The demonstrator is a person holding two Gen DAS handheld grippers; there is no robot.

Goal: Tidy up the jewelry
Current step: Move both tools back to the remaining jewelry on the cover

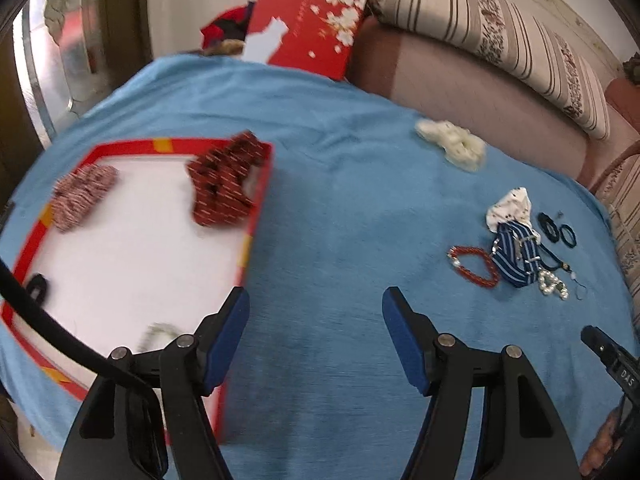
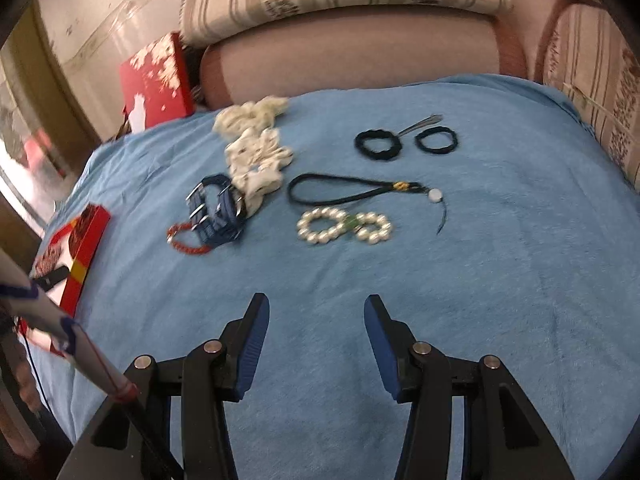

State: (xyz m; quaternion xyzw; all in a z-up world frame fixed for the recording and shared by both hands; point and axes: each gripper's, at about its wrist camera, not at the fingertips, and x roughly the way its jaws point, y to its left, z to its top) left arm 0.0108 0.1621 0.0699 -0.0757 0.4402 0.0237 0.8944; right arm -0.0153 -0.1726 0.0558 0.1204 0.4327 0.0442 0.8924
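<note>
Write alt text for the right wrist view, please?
An open, empty right tool hovers over a blue cloth strewn with jewelry: a pearl bracelet, a black cord and two black hair ties.

White letters "DAS" show on the black device body [image 1: 624, 376] at the lower right edge of the left wrist view, just right of the left gripper's right finger; faint gold characters run down the upright red box lid with white blossoms [image 1: 308, 28], far ahead, too blurred to read
</note>
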